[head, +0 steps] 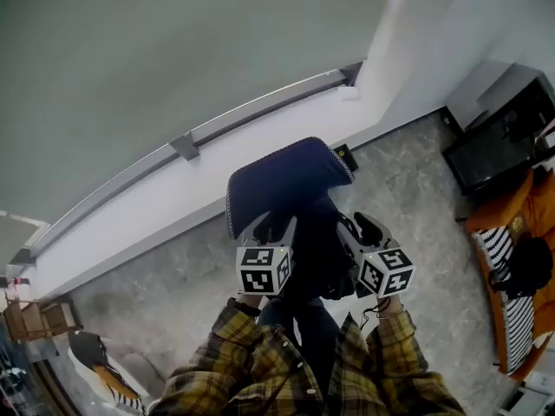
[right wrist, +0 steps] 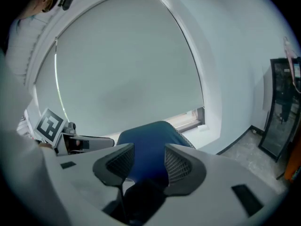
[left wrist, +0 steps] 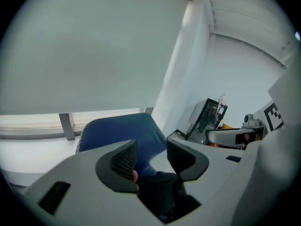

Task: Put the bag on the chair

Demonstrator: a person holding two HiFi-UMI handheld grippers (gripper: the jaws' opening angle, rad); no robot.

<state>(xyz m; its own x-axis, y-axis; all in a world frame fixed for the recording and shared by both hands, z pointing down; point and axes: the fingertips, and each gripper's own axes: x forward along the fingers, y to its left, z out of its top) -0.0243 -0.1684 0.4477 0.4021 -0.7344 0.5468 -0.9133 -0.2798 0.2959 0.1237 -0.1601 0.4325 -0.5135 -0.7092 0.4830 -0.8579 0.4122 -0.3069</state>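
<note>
Bag: here we have the dark bag [head: 314, 245], low in front of the chair's back and right between our two grippers; the seat beneath it is hidden from us.
Chair: blue backrest [head: 286, 176] stands upright just behind the bag, facing the window ledge [head: 186, 146].
Left gripper: the left gripper [head: 273, 228] is at the bag's left side; its own view shows the jaws released, a clear gap between the pads and the bag's dark fabric [left wrist: 162, 192] sitting low at their base.
Right gripper: and the right gripper [head: 362, 228] is at the bag's right side, jaws apart too, blue backrest [right wrist: 148, 147] showing through the gap, bag [right wrist: 141, 201] beneath.
Sleeves: our yellow plaid sleeves [head: 260, 367] are below both marker cubes.
Floor: grey marbled floor [head: 173, 293] all round.
Far right: a black cabinet [head: 503, 137] against the wall.
</note>
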